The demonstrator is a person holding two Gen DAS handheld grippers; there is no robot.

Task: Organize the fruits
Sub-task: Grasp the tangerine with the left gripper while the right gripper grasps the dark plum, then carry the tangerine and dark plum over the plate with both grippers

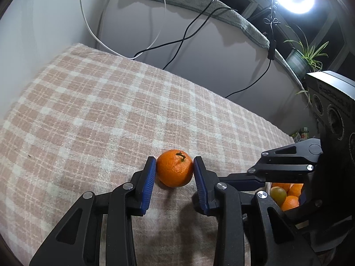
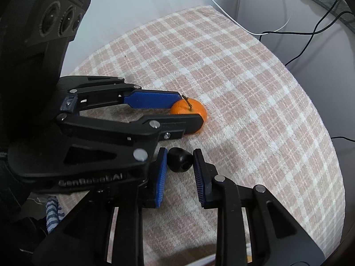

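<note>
Orange mandarin (image 1: 174, 168) with stem up, resting on pink checked cloth (image 1: 88, 115) over the table, clamped between blue pads of left claw (image 1: 174, 169). Nearby, right claw (image 2: 179, 163) closed on small dark fruit (image 2: 179, 159).

Your left gripper (image 1: 174, 170) brackets the mandarin (image 1: 175, 168) on the desk (image 1: 88, 110) | your right gripper (image 2: 178, 161) sits at its 4 o'clock around a small dark fruit (image 2: 179, 159) | heaped fruits (image 1: 286, 196) at 3 o'clock | potted plant (image 1: 306, 57) at 1 o'clock, behind the desk
</note>
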